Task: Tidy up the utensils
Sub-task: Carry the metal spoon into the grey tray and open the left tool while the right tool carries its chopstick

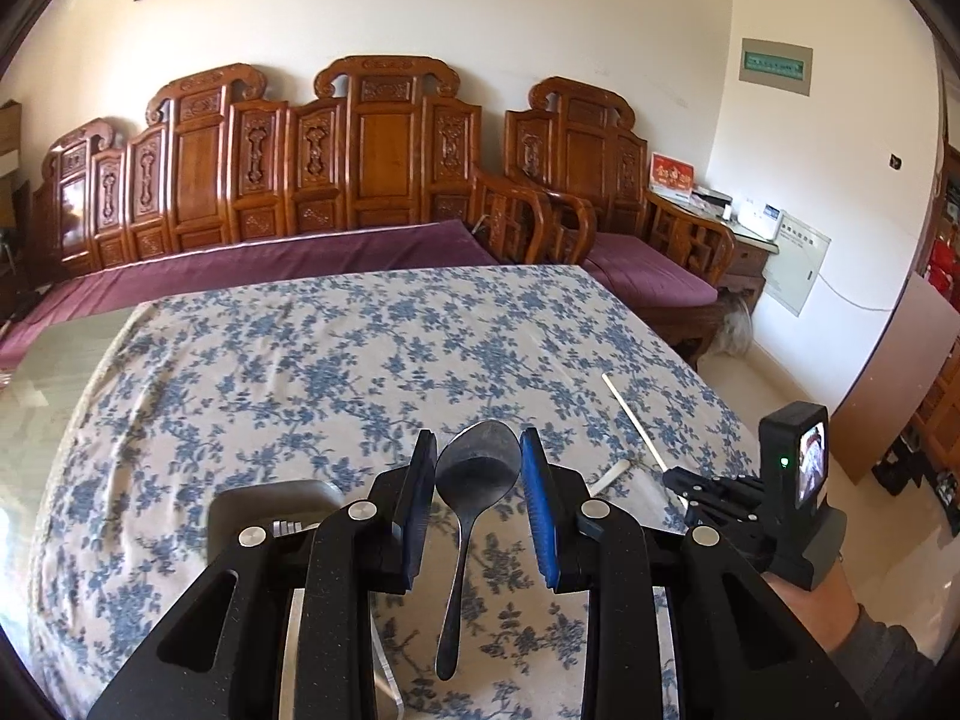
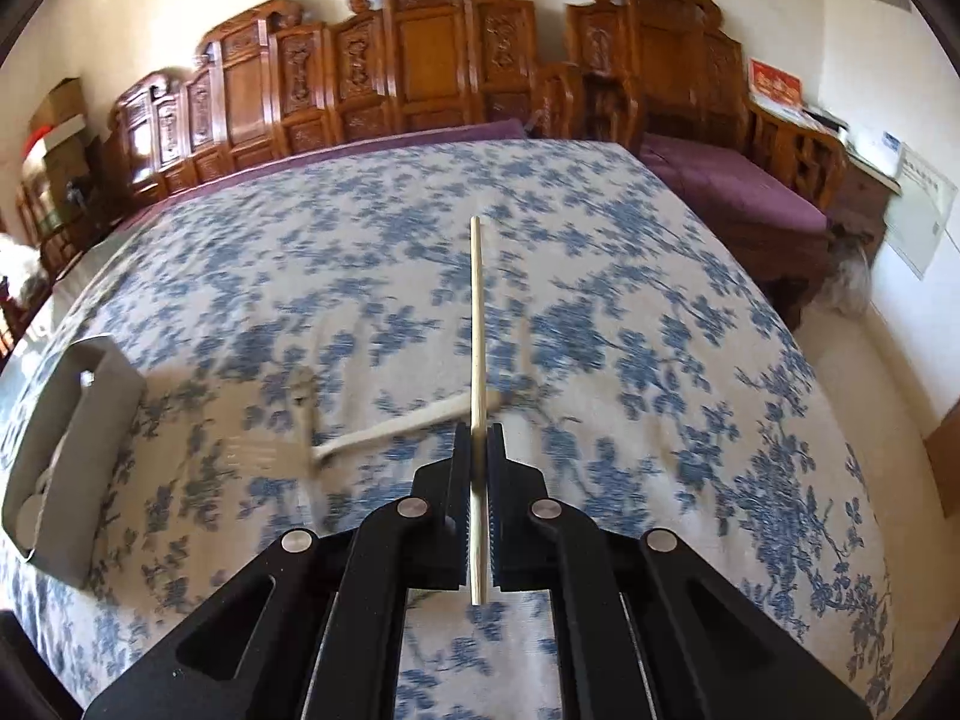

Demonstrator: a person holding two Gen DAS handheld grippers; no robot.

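My left gripper pinches a metal spoon by its bowl, handle hanging toward me above the floral desk. My right gripper is pressed onto a chopstick pointing forward. A second chopstick lies on the cloth beside a grey holder.

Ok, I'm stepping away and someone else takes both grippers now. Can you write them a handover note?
Left gripper: shut on the spoon, held by its bowl.
Right gripper: shut on a chopstick.
A white-handled utensil lies on the cloth; the grey holder is to its left, contents unclear.
Left to do, probably: put the spoon, chopstick and utensil in the holder.
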